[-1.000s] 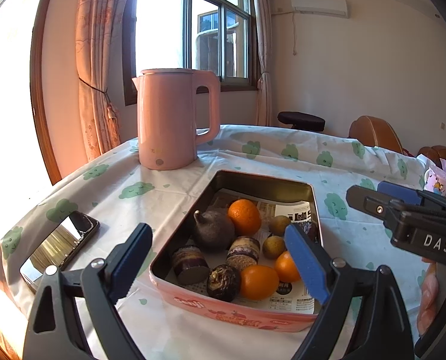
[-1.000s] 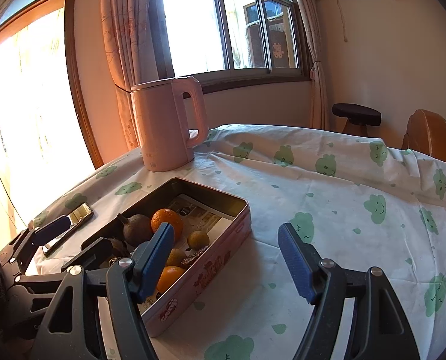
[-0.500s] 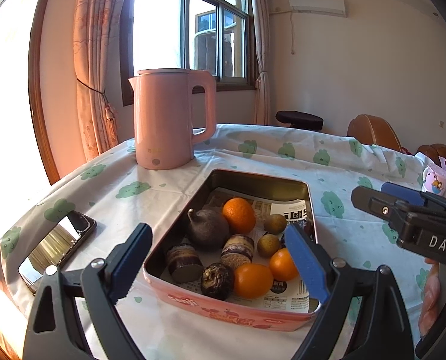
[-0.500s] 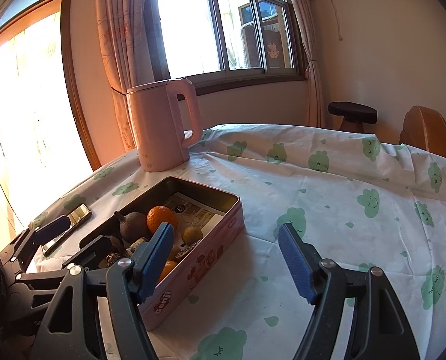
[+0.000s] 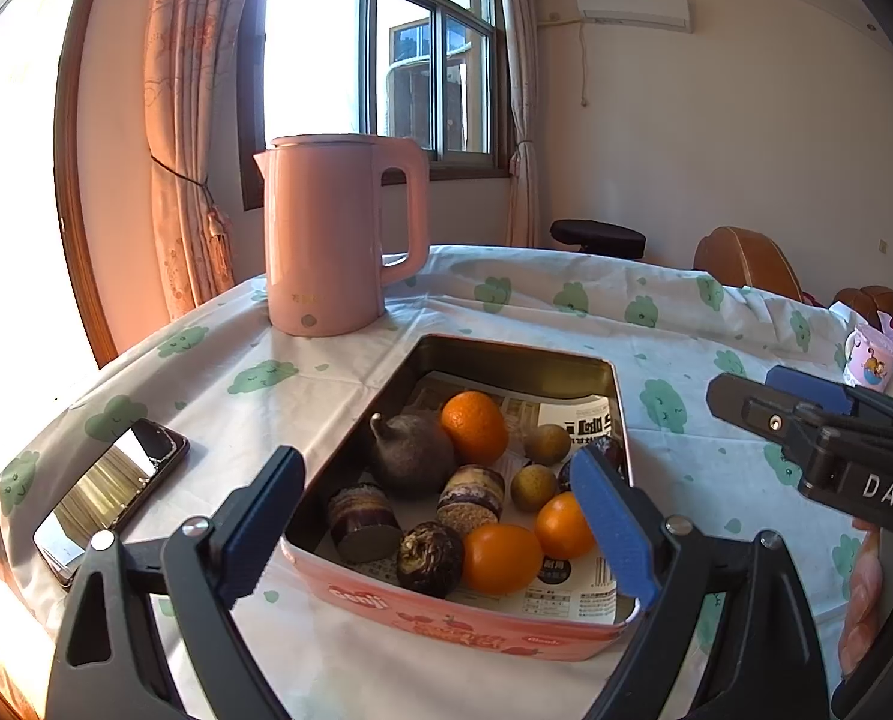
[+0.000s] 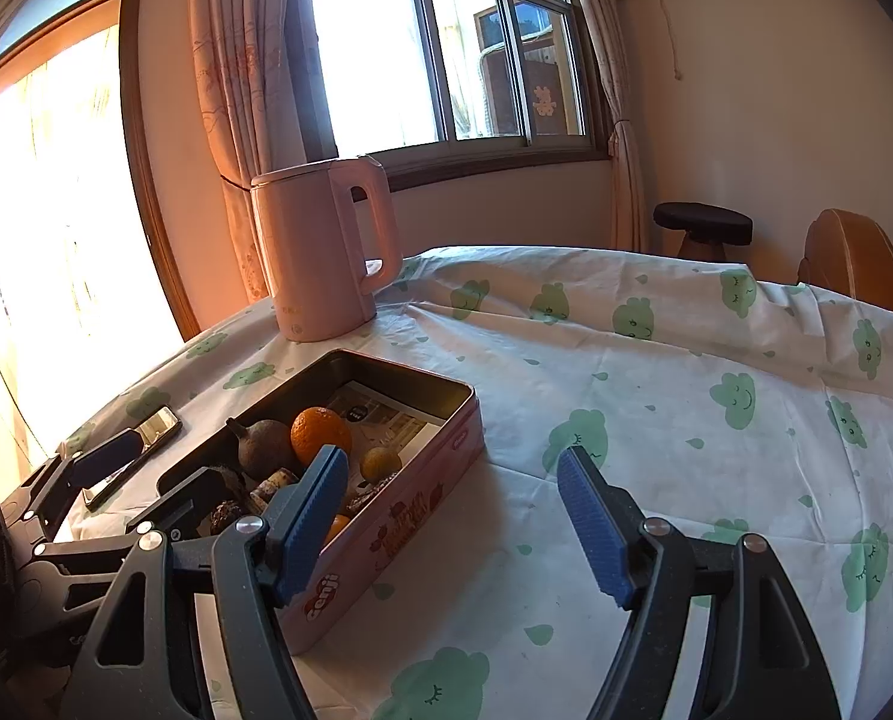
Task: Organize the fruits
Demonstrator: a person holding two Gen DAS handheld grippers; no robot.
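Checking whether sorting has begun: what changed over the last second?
Almost nothing: the views drifted slightly. Both grippers, left gripper and right gripper, remain open and empty. The fruit stays in the tin; kettle and phone unmoved.

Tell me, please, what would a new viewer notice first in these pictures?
First the pink tin in the middle of the table, holding oranges and dark fruits on newspaper. Behind it a tall pink kettle stands before the window. Both tongs, left and right, hang open and empty; a phone lies left of the tin.
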